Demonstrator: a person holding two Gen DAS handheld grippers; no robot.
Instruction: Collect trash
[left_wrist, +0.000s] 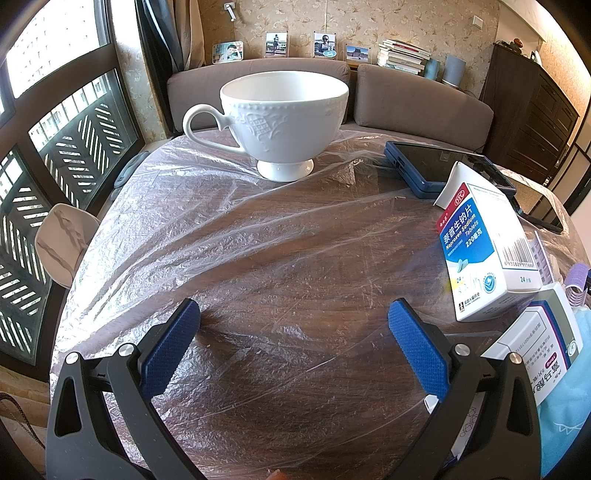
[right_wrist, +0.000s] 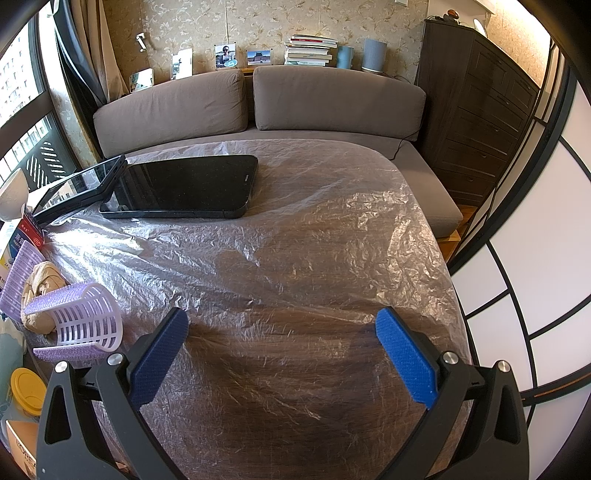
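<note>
A: Left gripper (left_wrist: 294, 332) spread wide over the tabletop (left_wrist: 280, 266), blue pads (left_wrist: 170, 347) apart, nothing between them. Ahead, near the far edge, a white footed cup (left_wrist: 280, 122) upright on the crinkled plastic sheet (left_wrist: 192, 221). Toward the right edge, a blue-and-white tablet box (left_wrist: 480, 254) with its flap open; just beside it, nearer, a second white box (left_wrist: 539, 350) touching something light blue (left_wrist: 565, 398).

B: Right gripper (right_wrist: 282, 350) likewise gaping, empty, above bare sheet. Off to the left edge, a crumpled beige wad (right_wrist: 40, 295) lying against a lilac hair roller (right_wrist: 86, 321), with a flat lilac piece (right_wrist: 22, 269) behind. A yellow-lidded container (right_wrist: 27, 391) at the near left corner.

A: Obstacles?

B: Two dark tablets, one (right_wrist: 184, 188) flat near the far edge, the other (right_wrist: 81, 184) tilted, resting on its left end. Grey sofa (right_wrist: 258, 99) beyond the table.
</note>
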